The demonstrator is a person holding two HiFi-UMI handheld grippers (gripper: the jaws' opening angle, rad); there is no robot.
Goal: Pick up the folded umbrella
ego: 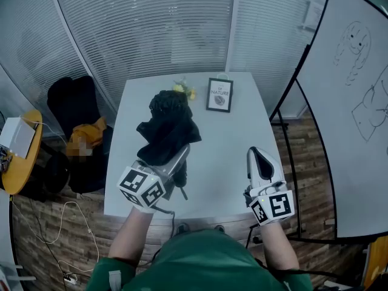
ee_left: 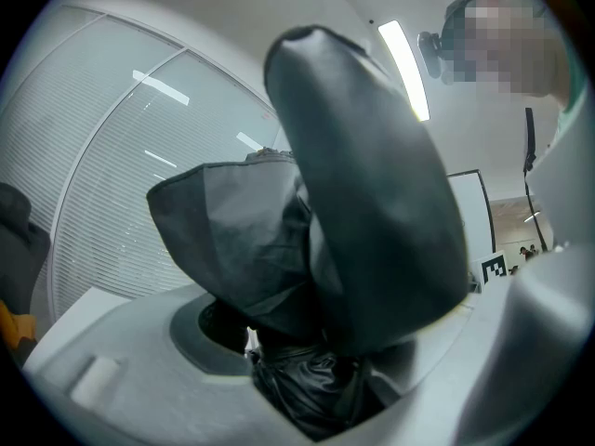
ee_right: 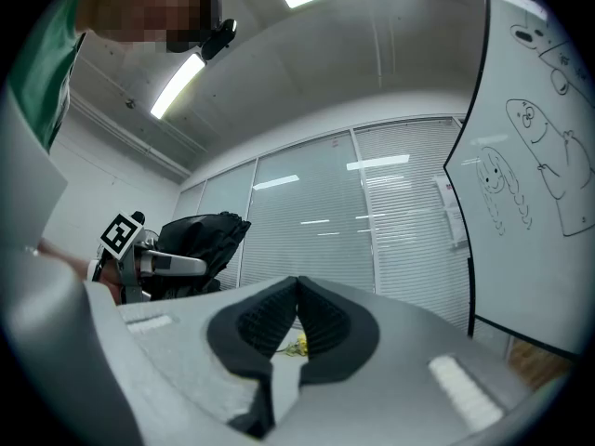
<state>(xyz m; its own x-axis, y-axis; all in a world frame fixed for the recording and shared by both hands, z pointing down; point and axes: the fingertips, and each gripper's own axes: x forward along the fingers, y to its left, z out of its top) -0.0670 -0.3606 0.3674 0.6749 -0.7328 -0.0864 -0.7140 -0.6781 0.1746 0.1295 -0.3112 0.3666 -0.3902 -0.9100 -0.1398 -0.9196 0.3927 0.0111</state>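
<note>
While the left gripper (ego: 174,160) clamps the black folded umbrella (ego: 168,123) near one end, the umbrella juts toward the far edge over the left half of the desk (ego: 227,144). Near the front right corner, the right gripper (ego: 257,154) has its jaws closed on nothing. A framed card (ego: 219,94) stands at the far edge.

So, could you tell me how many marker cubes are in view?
2: one white marker cube on the left gripper, gripping the black folded umbrella; the other on the right gripper. None looks hidden.
</note>
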